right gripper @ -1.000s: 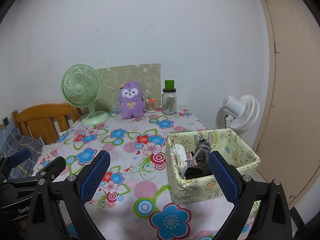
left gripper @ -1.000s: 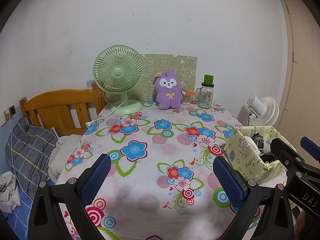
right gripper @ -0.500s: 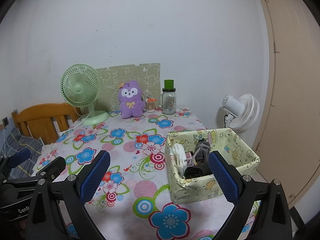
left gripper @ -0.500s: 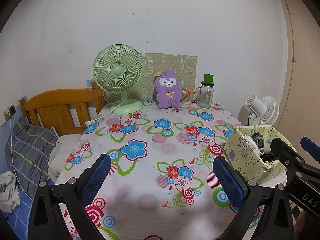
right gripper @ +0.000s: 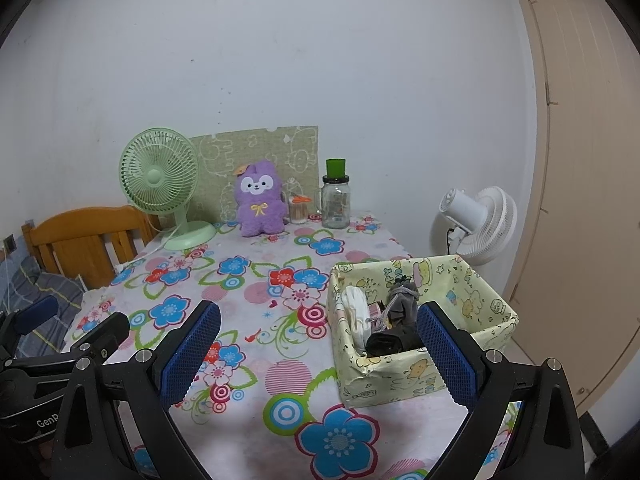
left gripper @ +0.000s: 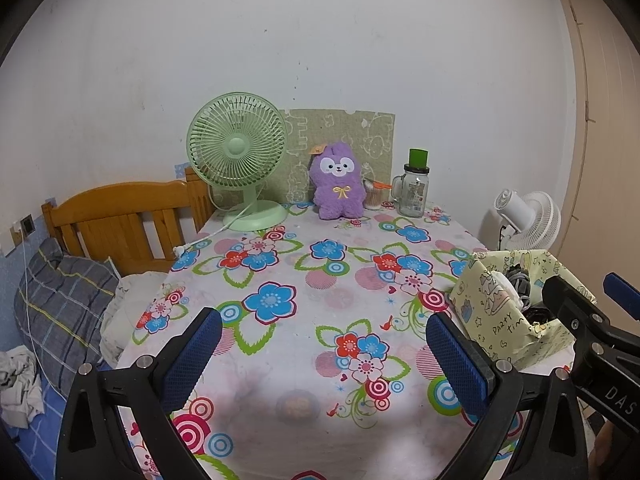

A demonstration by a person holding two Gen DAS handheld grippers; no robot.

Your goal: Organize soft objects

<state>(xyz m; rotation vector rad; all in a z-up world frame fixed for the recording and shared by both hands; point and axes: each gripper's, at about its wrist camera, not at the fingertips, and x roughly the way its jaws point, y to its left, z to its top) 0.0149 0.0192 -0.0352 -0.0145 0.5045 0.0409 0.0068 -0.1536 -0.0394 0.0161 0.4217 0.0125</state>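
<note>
The yellow cloth box point(left gripper: 496, 316) had the words "Party time" on its side, and the right gripper point(right gripper: 318, 356) showed "DAS", with more letters cut off. The left gripper point(left gripper: 324, 360) showed "GenP". Both grippers were wide open and held nothing above the flowery tablecloth point(right gripper: 256, 280). Rolled socks point(right gripper: 394, 320) sat inside the box, partly hidden by a blue pad. The purple plush toy point(right gripper: 259, 199) stood far back by the white wall, beside the green fan point(right gripper: 162, 184).

Black gripper frames, silver screws, textured blue pads point(left gripper: 191, 361) on fingers, white lettering
</note>
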